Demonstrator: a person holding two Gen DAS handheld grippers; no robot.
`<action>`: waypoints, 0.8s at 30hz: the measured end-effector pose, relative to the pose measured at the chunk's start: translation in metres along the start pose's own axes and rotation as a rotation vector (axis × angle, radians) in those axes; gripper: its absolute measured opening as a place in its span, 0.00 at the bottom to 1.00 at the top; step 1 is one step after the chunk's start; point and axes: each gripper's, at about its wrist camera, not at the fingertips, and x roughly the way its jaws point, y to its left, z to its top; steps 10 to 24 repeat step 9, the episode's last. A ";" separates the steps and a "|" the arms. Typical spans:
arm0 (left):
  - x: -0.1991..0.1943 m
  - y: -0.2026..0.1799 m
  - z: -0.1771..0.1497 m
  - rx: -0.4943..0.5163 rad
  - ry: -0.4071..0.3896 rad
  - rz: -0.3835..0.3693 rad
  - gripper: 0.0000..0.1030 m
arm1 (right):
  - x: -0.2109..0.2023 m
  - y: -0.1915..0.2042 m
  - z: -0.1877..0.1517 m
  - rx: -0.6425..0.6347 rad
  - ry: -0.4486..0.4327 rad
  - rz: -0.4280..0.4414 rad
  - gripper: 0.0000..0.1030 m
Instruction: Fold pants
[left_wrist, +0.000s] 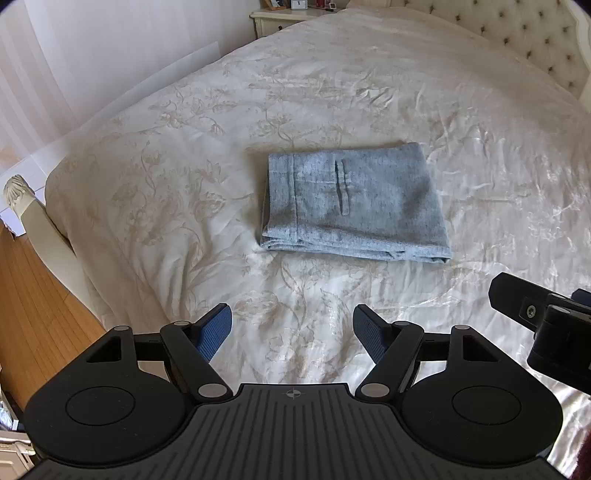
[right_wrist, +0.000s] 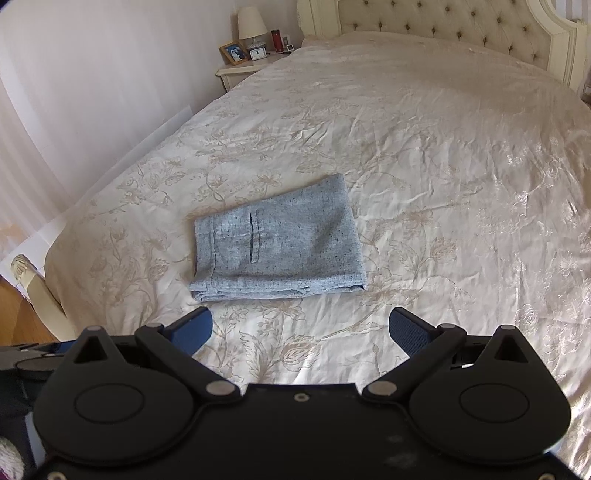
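Note:
The grey pants (left_wrist: 354, 201) lie folded into a compact rectangle on the cream floral bedspread (left_wrist: 258, 110), back pocket slit facing up. They also show in the right wrist view (right_wrist: 280, 243). My left gripper (left_wrist: 291, 334) is open and empty, held above the bedspread a short way in front of the pants' near edge. My right gripper (right_wrist: 301, 328) is open and empty, also just short of the pants' near edge. Part of the right gripper's body (left_wrist: 546, 325) shows at the right edge of the left wrist view.
A tufted headboard (right_wrist: 443, 22) stands at the far end of the bed. A nightstand (right_wrist: 243, 70) with a lamp, photo frame and clock is at the back left. A bedpost (left_wrist: 22, 199) and wooden floor (left_wrist: 37, 302) are at the left.

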 end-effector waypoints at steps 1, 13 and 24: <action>0.000 0.000 0.000 -0.001 0.000 0.000 0.69 | 0.000 0.000 0.000 0.000 0.001 0.002 1.00; 0.000 -0.003 -0.002 0.007 -0.006 0.002 0.69 | 0.000 0.002 0.000 0.006 0.002 0.007 1.00; 0.000 -0.003 -0.002 0.007 -0.006 0.002 0.69 | 0.000 0.002 0.000 0.006 0.002 0.007 1.00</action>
